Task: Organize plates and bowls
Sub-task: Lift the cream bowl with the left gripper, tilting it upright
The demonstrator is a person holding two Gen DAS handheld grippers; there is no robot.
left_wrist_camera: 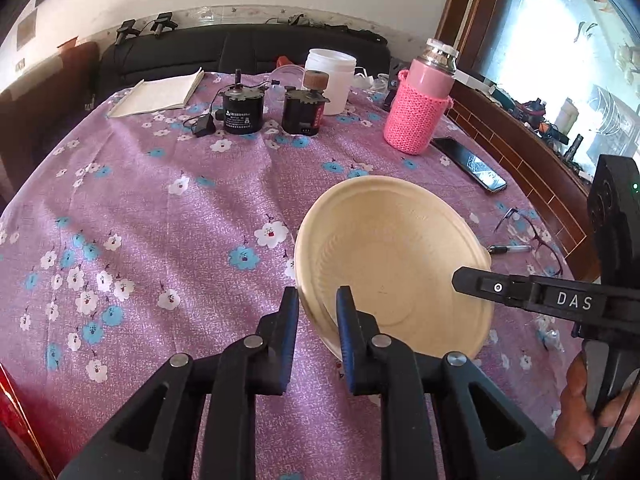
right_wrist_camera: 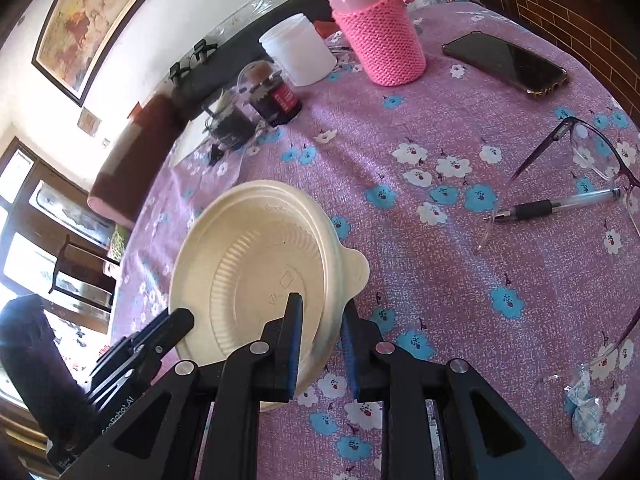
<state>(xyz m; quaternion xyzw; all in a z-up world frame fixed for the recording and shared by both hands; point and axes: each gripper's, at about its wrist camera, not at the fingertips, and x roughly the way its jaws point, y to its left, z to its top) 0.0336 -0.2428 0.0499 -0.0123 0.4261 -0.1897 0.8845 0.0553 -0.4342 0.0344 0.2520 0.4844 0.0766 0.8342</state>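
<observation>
Two grippers clamping cream bowl [left_wrist_camera: 394, 264], right gripper [left_wrist_camera: 472, 282] lettered "DAS"

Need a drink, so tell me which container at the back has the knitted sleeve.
The pink flask, right of the plain white tub; only it wears pink knitting.

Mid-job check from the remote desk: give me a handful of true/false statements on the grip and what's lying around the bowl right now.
1. Both grippers clamp the cream bowl at its rim. True: the left gripper and the right gripper each have one finger inside and one outside.
2. The bowl sits flat on the tablecloth. False: it is tilted, rim raised.
3. A pen lies beside the glasses. True.
4. The phone lies inside the bowl. False: it lies on the cloth near the pink flask.
5. The white jar is tipped over. False: it stands upright.
</observation>
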